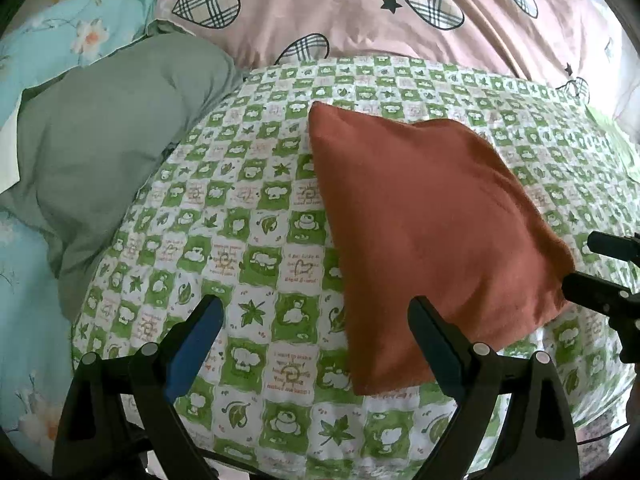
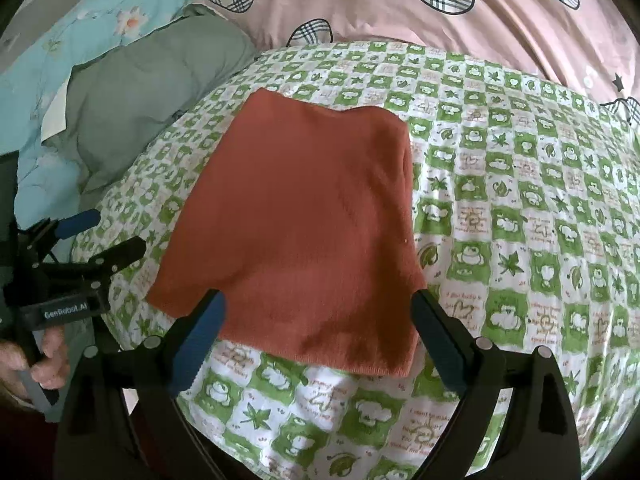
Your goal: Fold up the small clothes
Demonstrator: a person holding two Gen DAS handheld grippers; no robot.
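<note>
rust-red garment lies flat on the bed, both grippers hovering at its near edge, nothing gripped.

the rust-red garment (image 2: 296,224) lies on the green checked sheet (image 2: 520,208), already looking folded into a compact rough rectangle, soft knit, a little bulgy along the far edge. the right gripper (image 2: 318,328) hangs right over the near hem, jaws wide apart and empty; the left gripper (image 1: 316,334) sits at the garment's left near corner, jaws spread too, empty. for the next fold, my call: each gripper wants a near corner, pinching all layers at once, low to the sheet, then lifting together and laying the hem onto the far edge so no layer slips. the grey-green pillow (image 1: 120,128) and the pink heart-print duvet (image 1: 360,12) stay well clear beyond.
</note>
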